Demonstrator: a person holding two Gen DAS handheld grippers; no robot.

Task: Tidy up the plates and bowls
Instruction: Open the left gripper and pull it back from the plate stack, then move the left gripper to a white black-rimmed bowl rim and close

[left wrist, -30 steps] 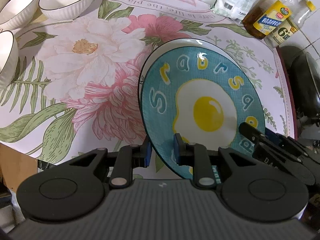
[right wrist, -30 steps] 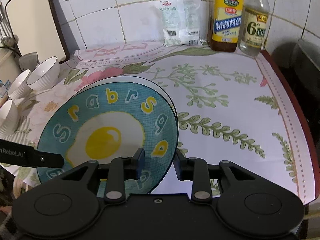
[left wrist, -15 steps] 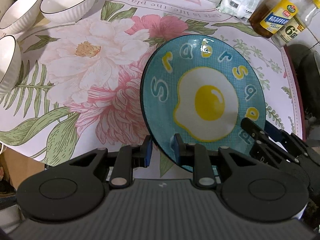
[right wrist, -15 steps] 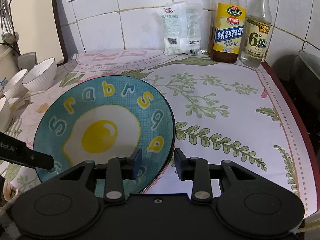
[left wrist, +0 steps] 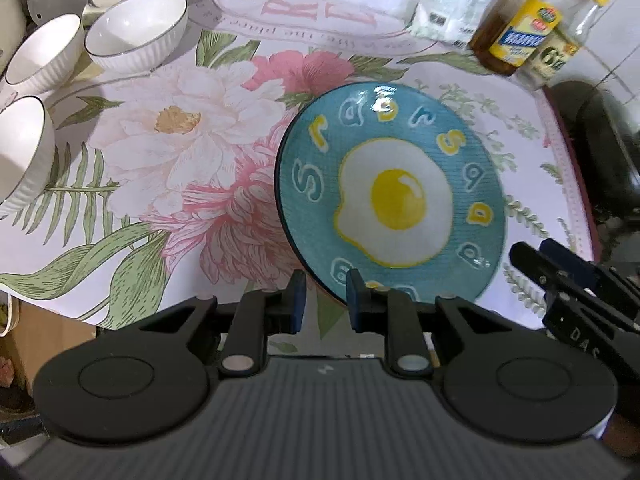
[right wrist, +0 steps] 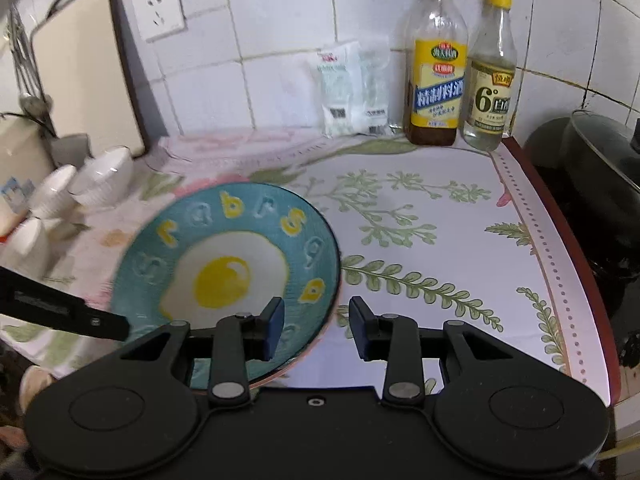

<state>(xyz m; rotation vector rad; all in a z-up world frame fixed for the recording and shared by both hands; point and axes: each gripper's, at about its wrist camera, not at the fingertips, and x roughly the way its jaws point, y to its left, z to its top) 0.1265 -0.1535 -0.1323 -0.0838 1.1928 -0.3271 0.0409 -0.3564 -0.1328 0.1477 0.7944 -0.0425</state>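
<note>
A teal plate point(left wrist: 392, 196) with a fried-egg picture and letters hangs tilted above the floral tablecloth point(left wrist: 180, 140). My left gripper point(left wrist: 325, 300) is shut on its near-left rim, and one of its fingers point(right wrist: 60, 312) shows in the right wrist view. My right gripper point(right wrist: 316, 328) is open. The plate point(right wrist: 224, 264) has its near-right rim in the gap, and neither pad presses on it. In the left wrist view the right gripper point(left wrist: 536, 256) sits just off the plate's right edge. Three white ribbed bowls point(left wrist: 136, 32) point(left wrist: 44, 52) point(left wrist: 20, 152) stand at the far left.
Two bottles point(right wrist: 436, 76) point(right wrist: 490, 80) and white packets point(right wrist: 352, 88) line the tiled back wall. A black pot point(right wrist: 592, 184) sits beyond the table's right edge. A cutting board point(right wrist: 84, 72) leans behind the bowls point(right wrist: 100, 176). The cloth to the right of the plate is bare.
The plate has come up off the cloth in the left gripper's hold. Both views have risen and pulled back. The right gripper's fingers have spread wider around the rim.
</note>
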